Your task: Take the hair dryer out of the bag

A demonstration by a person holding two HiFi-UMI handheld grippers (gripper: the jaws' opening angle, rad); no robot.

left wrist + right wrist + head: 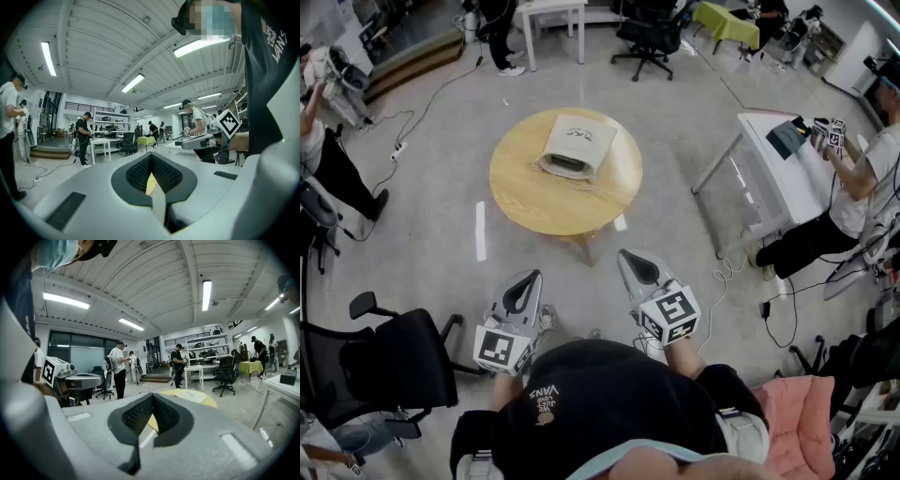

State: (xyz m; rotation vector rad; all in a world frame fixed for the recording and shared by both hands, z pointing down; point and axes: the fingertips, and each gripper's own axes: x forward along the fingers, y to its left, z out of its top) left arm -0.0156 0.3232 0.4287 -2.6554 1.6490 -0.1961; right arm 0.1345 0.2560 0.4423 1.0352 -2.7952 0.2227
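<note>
Looking down, the head view shows the beige bag (577, 145) lying on the far half of the round wooden bench (525, 202), with the hair dryer out of sight. The left hand-held gripper (523, 289) and right hand-held gripper (636, 265) hover off the near edge, well apart from the bag. Left gripper view: jaws clenched together, gripping nothing. Right gripper view: jaws likewise clenched, empty.

The word "VANS" is showing in pale letters on the person's black shirt (581, 384), upside down in the head view and running sideways in the left gripper view. The smaller lines beside it are coming out too small to read, and the dark print on the bag (577, 145) is reading only as a blur
</note>
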